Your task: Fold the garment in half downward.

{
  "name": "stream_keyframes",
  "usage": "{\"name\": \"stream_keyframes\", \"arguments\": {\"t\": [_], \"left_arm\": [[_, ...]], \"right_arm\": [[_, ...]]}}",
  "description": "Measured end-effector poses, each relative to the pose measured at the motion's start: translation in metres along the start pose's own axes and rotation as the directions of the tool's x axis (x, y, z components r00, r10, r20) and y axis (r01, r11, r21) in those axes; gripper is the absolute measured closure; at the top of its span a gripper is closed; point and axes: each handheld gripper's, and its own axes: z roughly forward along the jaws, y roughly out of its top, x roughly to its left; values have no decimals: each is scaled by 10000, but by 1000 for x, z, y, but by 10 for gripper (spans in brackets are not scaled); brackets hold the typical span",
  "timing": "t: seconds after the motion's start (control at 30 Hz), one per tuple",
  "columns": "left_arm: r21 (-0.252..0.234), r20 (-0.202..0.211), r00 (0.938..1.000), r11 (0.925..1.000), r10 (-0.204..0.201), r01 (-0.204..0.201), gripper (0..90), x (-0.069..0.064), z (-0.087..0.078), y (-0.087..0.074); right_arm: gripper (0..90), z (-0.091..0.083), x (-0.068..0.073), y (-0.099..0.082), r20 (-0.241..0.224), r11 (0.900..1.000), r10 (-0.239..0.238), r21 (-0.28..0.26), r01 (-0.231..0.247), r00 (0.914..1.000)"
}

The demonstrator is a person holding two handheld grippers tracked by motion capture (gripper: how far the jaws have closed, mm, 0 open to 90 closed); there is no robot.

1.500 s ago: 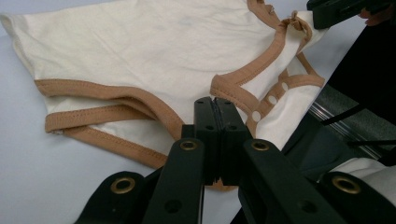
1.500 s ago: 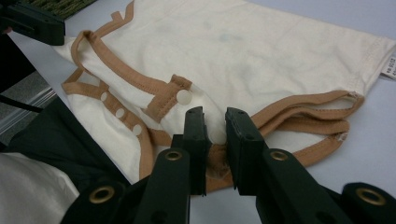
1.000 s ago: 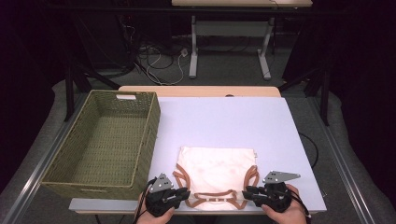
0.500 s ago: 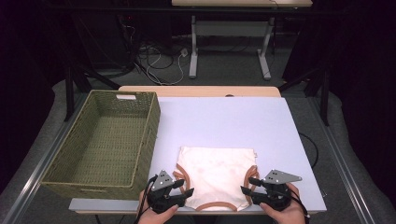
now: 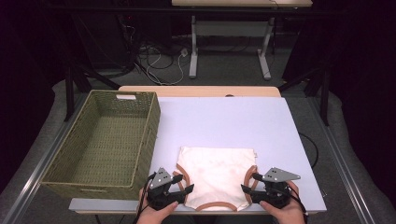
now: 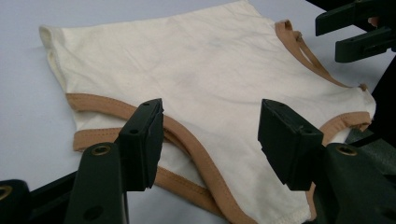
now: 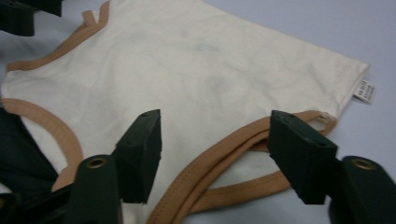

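Garment: a cream cotton sleeveless top with tan-brown trim (image 5: 216, 175), lying folded and flat on the pale lavender desk (image 5: 224, 121), near the front edge, between both hands.
Left tongs (image 5: 183, 185): have just been opening and stand parted with nothing pinched; in the left gripper view the trimmed armhole lies between and under the pads (image 6: 144, 140).
Right tongs (image 5: 247, 183): likewise just been opening, parted, gripping nothing, poised over the other armhole band (image 7: 219, 158).
Basket: a woven olive-green rectangular wicker basket (image 5: 105, 144) sits just left of the top.
Handling: light, limp fabric, I'd say; it will sag and unfold if lifted by one corner.
Best hold: the doubled tan binding at each side, pinching through all layers.
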Motion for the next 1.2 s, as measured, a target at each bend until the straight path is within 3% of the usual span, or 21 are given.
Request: {"name": "stream_keyframes", "arguments": {"t": [0.07,0.1,0.23,0.37,0.5,0.6,0.73,0.87,0.97,1.13,1.2], "left_arm": [[-35,-231,9997,10000,2,-3,386,2,0,0],[-83,-210,9994,9996,-288,286,355,3,0,0],[-105,-405,9964,9972,-740,736,272,6,-1,1],[-127,-369,9918,9925,-1220,1216,218,11,-1,3],[-101,-24,9861,9861,-1661,1661,162,14,2,7],[208,182,9858,9859,-1666,1663,108,14,5,12],[244,292,9885,9887,-1483,1476,79,13,5,22],[127,300,9889,9893,-1456,1453,89,15,4,34],[89,136,9922,9922,-1242,1241,158,16,4,41],[159,109,9932,9931,-1159,1158,159,17,9,56],[180,113,9933,9932,-1148,1146,164,18,11,61]], "right_arm": [[257,0,-2,0,206,9996,262,-113,-260,9994],[225,0,-4,0,248,9997,246,-38,-245,9994],[154,0,-6,0,676,9984,546,-149,-537,9962],[149,1,-9,0,747,9983,560,-181,-548,9956],[141,-1,-9,1,852,9975,698,-130,-690,9939],[115,-2,-10,5,543,9965,790,-302,-774,9954],[111,-2,-10,14,626,9960,897,-49,-896,9940],[113,-3,-14,26,781,9944,1055,-15,-1057,9913],[135,-2,-18,37,861,9943,1069,-59,-1068,9905],[154,1,-22,50,1140,9983,574,-17,-576,9918],[160,4,-23,54,1147,9982,595,-13,-598,9916]]}}
